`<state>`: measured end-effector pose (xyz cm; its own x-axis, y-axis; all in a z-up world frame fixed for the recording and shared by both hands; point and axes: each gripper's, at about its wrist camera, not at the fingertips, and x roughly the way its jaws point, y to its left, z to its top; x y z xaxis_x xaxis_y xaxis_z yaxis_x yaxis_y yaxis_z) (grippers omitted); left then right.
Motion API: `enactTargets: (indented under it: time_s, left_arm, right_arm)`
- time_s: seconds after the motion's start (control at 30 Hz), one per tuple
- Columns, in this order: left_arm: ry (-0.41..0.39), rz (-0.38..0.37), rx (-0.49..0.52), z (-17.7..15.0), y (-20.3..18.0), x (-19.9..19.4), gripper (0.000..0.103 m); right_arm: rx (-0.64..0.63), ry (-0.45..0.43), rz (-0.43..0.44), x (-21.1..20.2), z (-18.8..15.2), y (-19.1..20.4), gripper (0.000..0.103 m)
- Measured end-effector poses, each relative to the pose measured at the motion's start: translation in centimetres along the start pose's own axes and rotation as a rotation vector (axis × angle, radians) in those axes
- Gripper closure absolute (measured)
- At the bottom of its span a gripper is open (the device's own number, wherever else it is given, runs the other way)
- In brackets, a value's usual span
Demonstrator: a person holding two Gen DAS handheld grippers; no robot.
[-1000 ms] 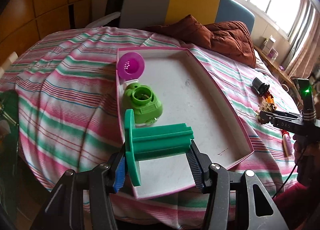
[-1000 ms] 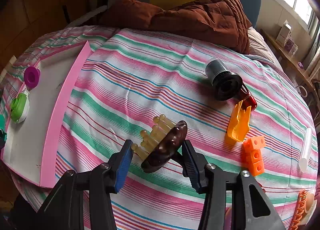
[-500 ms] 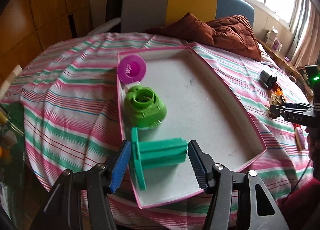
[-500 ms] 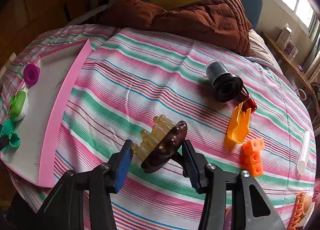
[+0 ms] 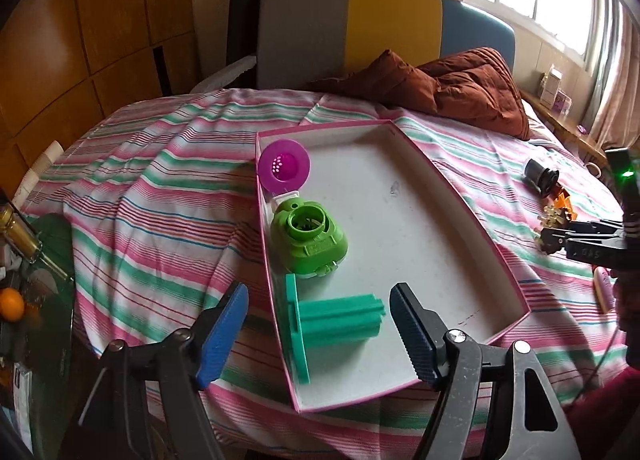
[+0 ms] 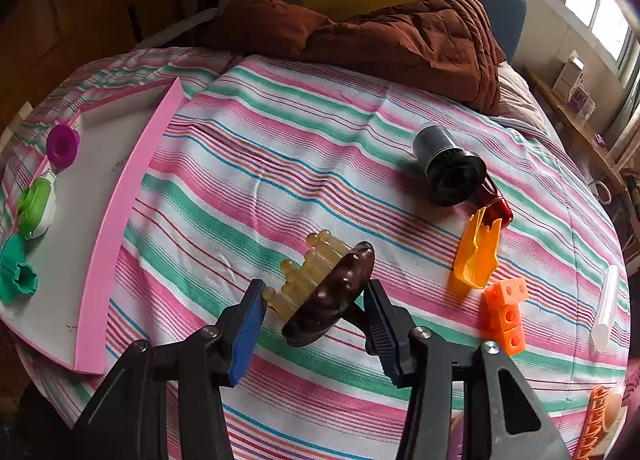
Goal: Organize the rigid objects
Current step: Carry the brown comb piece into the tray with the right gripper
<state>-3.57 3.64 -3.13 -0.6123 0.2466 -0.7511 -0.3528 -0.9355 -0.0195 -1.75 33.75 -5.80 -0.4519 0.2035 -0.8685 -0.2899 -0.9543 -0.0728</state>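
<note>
The green spool lies on its side in the near corner of the pink-rimmed tray, its long axis running left to right, the flat disc end toward the tray's left wall. The left gripper hangs spread wide above it, touching nothing. The right gripper straddles a brown massage brush on the striped cloth; whether its fingers pinch it, I cannot tell.
</note>
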Motion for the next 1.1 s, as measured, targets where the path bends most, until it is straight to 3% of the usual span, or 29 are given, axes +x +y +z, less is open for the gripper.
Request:
enactTargets:
  time_s: [0.83, 0.97, 1.1]
  left_arm:
    - [0.005, 0.019, -0.052, -1.2, 1.8, -1.7, 0.029]
    - [0.004, 0.020, -0.060, -1.3, 2.2, -1.7, 0.029]
    - [0.000, 0.024, -0.083, -1.3, 3.0, -1.6, 0.029]
  right_arm:
    - [-0.015, -0.010, -0.014, 0.0, 0.0, 0.2, 0.053]
    - [0.032, -0.011, 0.022, -0.5, 0.3, -0.3, 0.053]
    - [0.063, -0.075, 0.077, -3.1, 1.1, 0.6, 0.053]
